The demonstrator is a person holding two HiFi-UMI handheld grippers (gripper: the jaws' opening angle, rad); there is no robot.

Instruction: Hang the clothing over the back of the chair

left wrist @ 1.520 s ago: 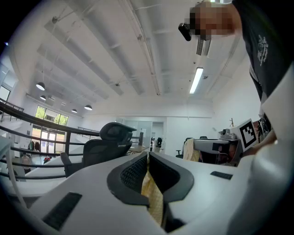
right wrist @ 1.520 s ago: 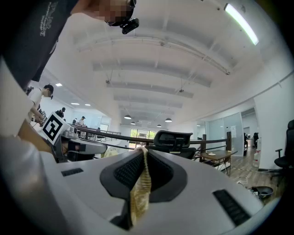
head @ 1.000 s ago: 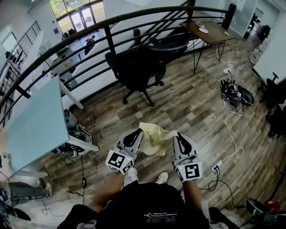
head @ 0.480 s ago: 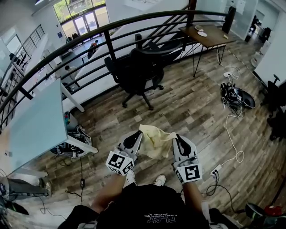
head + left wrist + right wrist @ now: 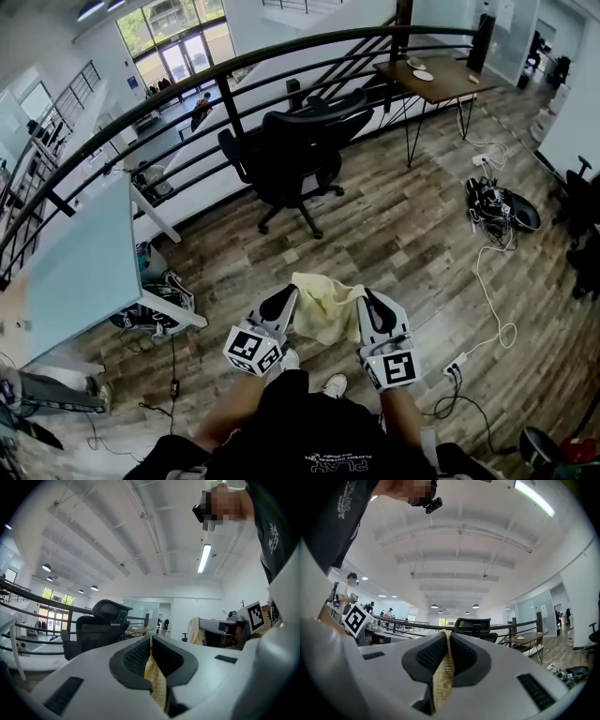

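A pale yellow piece of clothing (image 5: 326,305) hangs stretched between my two grippers in the head view. My left gripper (image 5: 286,298) is shut on its left edge, and the yellow cloth (image 5: 154,674) shows pinched between the jaws in the left gripper view. My right gripper (image 5: 364,300) is shut on the right edge, with the cloth (image 5: 443,672) squeezed between its pads. The black office chair (image 5: 302,145) stands ahead by the railing, its back turned toward me, well apart from the clothing. It also appears as the chair (image 5: 96,627) and the chair (image 5: 474,626) beyond the jaws.
A curved black railing (image 5: 225,89) runs behind the chair. A pale blue table (image 5: 80,258) stands at the left with bags (image 5: 159,305) beneath it. A wooden desk (image 5: 436,70) is at the back right. Cables and a power strip (image 5: 487,272) lie on the wood floor at right.
Both grippers have carried the clothing forward, and the chair now looks closer and larger. The grip on the cloth is unchanged.
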